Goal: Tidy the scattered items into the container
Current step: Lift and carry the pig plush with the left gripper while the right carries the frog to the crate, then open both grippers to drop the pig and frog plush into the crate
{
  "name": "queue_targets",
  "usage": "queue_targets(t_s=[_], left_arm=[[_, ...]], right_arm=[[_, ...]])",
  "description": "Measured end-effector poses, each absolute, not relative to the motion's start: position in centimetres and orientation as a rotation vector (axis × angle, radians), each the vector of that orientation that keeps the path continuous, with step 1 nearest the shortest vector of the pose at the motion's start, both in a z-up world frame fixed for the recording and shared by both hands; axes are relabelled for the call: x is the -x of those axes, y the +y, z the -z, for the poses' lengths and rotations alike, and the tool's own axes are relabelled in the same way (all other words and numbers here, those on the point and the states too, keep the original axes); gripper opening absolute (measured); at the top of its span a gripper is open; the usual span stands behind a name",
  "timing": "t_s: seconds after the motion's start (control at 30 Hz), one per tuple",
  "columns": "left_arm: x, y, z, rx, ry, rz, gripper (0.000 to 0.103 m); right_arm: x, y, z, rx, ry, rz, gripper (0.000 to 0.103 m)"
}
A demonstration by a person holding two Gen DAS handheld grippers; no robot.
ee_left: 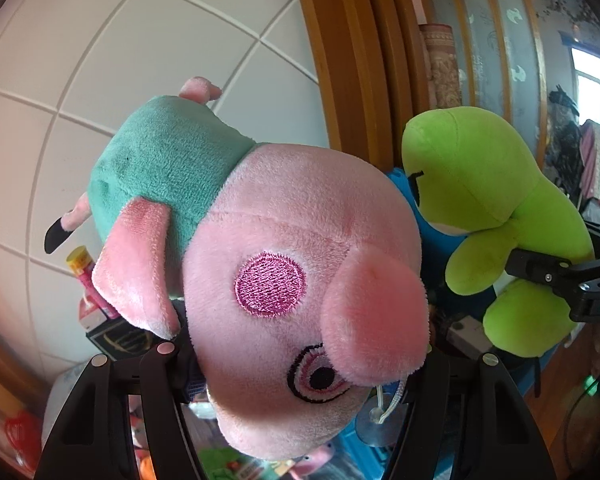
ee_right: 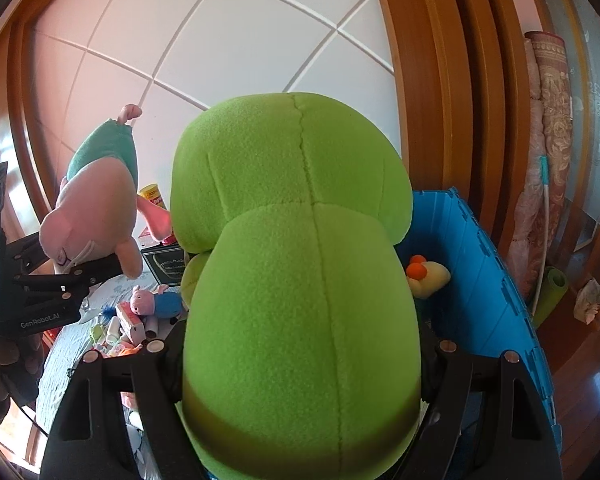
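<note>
Here 2 plush toys hang above the blue plastic crate (ee_right: 480, 280): a fuzzy pink pig in a teal shirt (ee_left: 260, 260), pinched by the left gripper (ee_left: 296, 412), and a rounded green fleece frog (ee_right: 300, 272), clamped by the right gripper (ee_right: 300, 364). Inside the crate lies 1 yellow plush (ee_right: 430, 278). Left of it, 1 small pig doll (ee_right: 156, 302) rests among clutter.

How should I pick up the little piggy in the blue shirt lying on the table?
Grip the small pig across its blue body from above. It lies flat on its side on the table, so the soft body is the widest part showing. Its head is nearly against a pink box, which leaves less room there.
</note>
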State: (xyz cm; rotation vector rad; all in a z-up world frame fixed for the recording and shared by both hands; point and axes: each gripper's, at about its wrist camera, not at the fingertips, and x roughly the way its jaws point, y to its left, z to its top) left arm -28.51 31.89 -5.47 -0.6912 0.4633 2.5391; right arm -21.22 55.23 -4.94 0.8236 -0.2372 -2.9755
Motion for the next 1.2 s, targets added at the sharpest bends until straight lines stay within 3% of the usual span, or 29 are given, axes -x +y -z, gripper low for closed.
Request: queue_targets(t_s=[0.37, 1.07, 1.17, 1.2], left_arm=[[28.9, 40.0, 5.5, 0.677, 0.520, -2.454, 0.067], [32.7, 47.1, 7.4, 0.703, 0.554, -2.402, 0.067], [33.4, 47.8, 7.2, 0.707, 0.556, -2.402, 0.067], [33.7, 48.0, 7.2, 0.708, 0.554, -2.406, 0.069]], right_arm=[[22.4, 59.0, 8.3, -0.878, -0.340, 3.056, 0.080], [26.0, 64.8, 10.7, -0.932, -0.398, 3.059, 0.080], [26.6, 65.3, 10.4, -0.911, -0.418, 3.072, 0.088], [26.7, 65.6, 10.3, -0.897, -0.435, 3.077, 0.095]])
